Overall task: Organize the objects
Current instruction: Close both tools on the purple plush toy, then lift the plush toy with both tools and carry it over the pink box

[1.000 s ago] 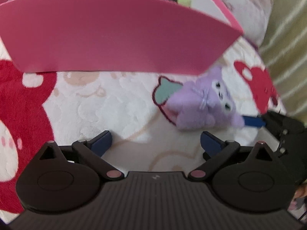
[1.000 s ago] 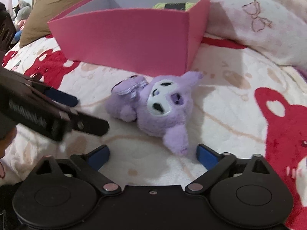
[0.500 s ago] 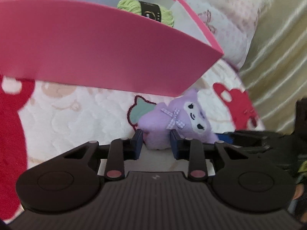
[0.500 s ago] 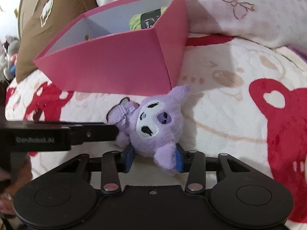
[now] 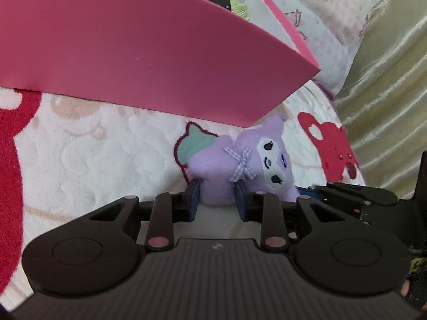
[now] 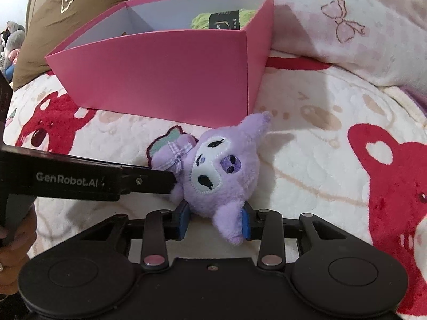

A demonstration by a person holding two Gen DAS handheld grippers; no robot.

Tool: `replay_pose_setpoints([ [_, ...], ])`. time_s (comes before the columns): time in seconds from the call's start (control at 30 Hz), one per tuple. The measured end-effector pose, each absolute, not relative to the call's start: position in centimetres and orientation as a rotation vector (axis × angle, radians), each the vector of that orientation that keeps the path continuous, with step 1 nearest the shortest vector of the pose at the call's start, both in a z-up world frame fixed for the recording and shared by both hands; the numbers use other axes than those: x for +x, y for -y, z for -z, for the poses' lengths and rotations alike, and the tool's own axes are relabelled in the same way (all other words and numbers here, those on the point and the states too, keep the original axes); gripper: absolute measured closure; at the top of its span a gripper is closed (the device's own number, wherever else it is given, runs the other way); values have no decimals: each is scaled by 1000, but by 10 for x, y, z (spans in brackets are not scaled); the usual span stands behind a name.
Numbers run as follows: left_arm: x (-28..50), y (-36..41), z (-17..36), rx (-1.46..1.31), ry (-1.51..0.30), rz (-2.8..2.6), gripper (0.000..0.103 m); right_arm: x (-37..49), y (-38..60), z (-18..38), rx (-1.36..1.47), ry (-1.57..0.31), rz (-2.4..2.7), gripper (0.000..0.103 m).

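Note:
A purple plush toy [image 5: 240,165] with a white face and a gingham bow lies on the blanket just in front of the pink box [image 5: 149,53]. My left gripper [image 5: 216,200] is shut on the plush's body end. My right gripper [image 6: 215,220] is shut on the plush's head [image 6: 221,170], near one ear. The left gripper's arm [image 6: 80,180] reaches in from the left in the right wrist view. The pink box [image 6: 165,72] is open on top, and a green yarn ball [image 6: 221,20] lies inside it at the back right.
A white blanket with red bear shapes [image 6: 387,165] covers the bed. A brown pillow [image 6: 66,5] lies behind the box at left, a pale pink pillow [image 6: 347,26] at right. A gold curtain [image 5: 387,93] hangs at the right.
Both grippers were open a second ago. They moved in and shut on the plush from either end. The plush now sits slightly higher and closer to the box.

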State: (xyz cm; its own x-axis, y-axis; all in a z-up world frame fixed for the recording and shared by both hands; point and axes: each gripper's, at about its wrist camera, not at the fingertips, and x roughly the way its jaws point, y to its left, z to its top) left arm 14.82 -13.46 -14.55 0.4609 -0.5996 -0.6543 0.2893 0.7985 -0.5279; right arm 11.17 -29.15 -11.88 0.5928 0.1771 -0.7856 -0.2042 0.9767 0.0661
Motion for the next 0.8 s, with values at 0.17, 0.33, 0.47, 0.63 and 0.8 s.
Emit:
replay_pose_setpoints([
  [0.17,142,127,137,-393,-926,581,77,102,284,113,-56,-879,-216,61],
  [0.33,132,127,124,-319,-910,582,77,94,271,107,-86,-856,-201,61],
  [0.47,123,126,111,-265,-891,579,77,89,257,102,-152,-842,-169,60],
  [0.63,112,120,92,-234,-871,586,77,78,245,89,-210,-800,-156,58],
  [0.8,107,105,73,-261,-851,613,77,70,241,77,-146,-780,-124,57],
])
